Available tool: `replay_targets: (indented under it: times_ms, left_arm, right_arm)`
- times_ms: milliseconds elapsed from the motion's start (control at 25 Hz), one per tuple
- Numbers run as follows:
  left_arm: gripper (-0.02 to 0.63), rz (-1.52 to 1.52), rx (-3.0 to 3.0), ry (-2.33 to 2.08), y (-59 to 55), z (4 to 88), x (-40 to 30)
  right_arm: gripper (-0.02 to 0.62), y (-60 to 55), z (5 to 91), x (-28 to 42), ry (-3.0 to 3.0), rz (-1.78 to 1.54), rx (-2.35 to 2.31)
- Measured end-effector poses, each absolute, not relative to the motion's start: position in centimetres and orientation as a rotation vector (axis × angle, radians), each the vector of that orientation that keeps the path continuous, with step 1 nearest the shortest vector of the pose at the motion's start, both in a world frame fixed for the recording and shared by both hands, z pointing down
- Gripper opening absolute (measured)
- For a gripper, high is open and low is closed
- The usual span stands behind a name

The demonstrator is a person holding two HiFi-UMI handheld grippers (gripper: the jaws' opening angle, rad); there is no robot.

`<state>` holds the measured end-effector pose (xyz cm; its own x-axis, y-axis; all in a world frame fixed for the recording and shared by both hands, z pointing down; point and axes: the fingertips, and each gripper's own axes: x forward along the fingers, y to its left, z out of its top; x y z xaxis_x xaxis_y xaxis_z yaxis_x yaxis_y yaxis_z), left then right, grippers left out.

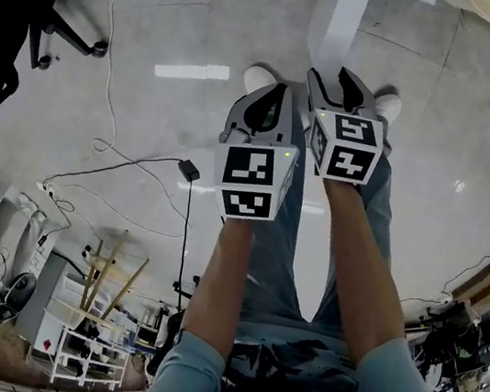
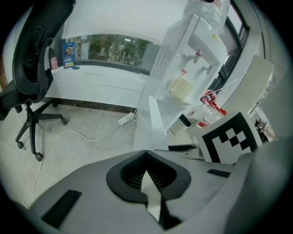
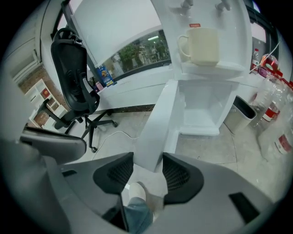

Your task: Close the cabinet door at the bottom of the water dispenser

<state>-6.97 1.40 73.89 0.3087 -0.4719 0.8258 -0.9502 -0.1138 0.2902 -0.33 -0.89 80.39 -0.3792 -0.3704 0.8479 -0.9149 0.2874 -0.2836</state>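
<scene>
The white water dispenser stands ahead with a cream mug on its tray. Its bottom cabinet is open and the white door swings out toward me. My right gripper is open, and the door's free edge shows between its jaws without the pads pressing on it. In the head view the right gripper sits just below the door, and the left gripper is beside it. The left gripper is shut with nothing in it and points at the door from the left.
A black office chair stands left of the dispenser. A white power strip and its cable lie on the floor by the door. A small bin and plastic bottles stand to the dispenser's right. My shoes are under the grippers.
</scene>
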Motion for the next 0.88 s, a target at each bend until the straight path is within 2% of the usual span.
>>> replay_targets:
  times_ms: [560, 880]
  left_arm:
    - [0.008, 0.736, 1.796, -1.180, -1.5, 74.4, 7.3]
    - [0.008, 0.715, 1.794, -1.196, -3.7, 74.5, 11.8]
  right_arm:
    - [0.198, -1.9, 79.9, 13.3, -1.888, 1.029, 1.199]
    - [0.198, -4.8, 80.0, 18.7, -1.904, 0.948, 1.178]
